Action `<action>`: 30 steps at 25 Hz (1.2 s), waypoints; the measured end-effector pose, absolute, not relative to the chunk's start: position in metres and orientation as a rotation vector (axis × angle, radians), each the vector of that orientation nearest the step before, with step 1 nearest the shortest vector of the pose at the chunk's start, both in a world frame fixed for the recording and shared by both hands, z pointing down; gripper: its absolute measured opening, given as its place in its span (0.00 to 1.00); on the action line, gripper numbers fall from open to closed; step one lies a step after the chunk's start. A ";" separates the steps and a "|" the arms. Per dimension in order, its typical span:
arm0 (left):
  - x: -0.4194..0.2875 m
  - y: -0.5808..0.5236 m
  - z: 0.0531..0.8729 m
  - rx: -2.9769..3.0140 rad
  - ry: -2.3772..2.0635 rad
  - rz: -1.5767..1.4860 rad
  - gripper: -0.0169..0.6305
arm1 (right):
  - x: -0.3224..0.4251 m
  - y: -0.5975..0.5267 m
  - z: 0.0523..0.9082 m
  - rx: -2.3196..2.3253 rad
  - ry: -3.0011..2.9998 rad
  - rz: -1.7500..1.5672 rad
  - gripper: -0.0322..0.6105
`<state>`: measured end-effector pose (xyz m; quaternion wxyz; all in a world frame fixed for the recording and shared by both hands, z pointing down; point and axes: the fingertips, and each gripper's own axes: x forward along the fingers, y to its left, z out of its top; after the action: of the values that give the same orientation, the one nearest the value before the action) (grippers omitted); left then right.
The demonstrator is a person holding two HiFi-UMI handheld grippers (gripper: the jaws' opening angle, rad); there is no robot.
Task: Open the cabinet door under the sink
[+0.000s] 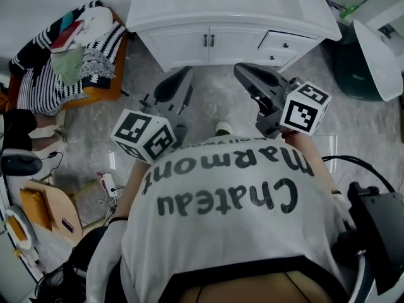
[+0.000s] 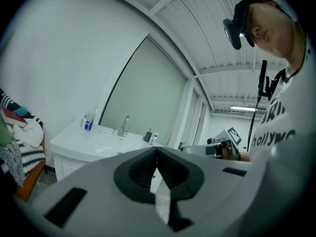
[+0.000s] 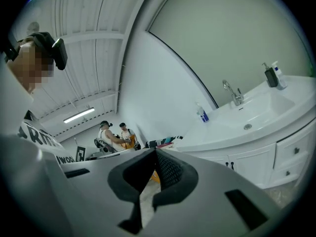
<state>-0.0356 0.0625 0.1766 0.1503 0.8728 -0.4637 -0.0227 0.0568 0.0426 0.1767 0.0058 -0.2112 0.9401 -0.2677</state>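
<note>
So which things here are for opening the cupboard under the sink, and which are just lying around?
For the job:
- cabinet doors under the sink
- door handles
- left gripper and right gripper, both shut and empty

Just lying about:
- striped clothes pile
- soap bottles on the sink top
- dark bin
- power strip on the floor

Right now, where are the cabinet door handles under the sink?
In the head view, the two dark door handles sit side by side at top centre, below the sink and left of the drawers.
</note>
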 end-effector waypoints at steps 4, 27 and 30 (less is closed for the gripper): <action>-0.030 0.036 0.175 2.489 -1.368 -0.066 0.04 | 0.064 0.014 0.176 -0.630 2.953 -0.841 0.06; -0.016 -0.041 0.209 2.398 -1.448 -0.016 0.04 | 0.082 -0.081 0.207 -0.560 3.003 -0.842 0.06; -0.019 -0.041 0.213 2.382 -1.454 -0.013 0.04 | 0.083 -0.081 0.211 -0.569 2.977 -0.872 0.06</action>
<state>-0.0189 -0.0409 0.2131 0.1745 0.8405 -0.5130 -0.0044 0.0830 -0.0814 0.2110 -0.0063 -0.1803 0.9440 -0.2764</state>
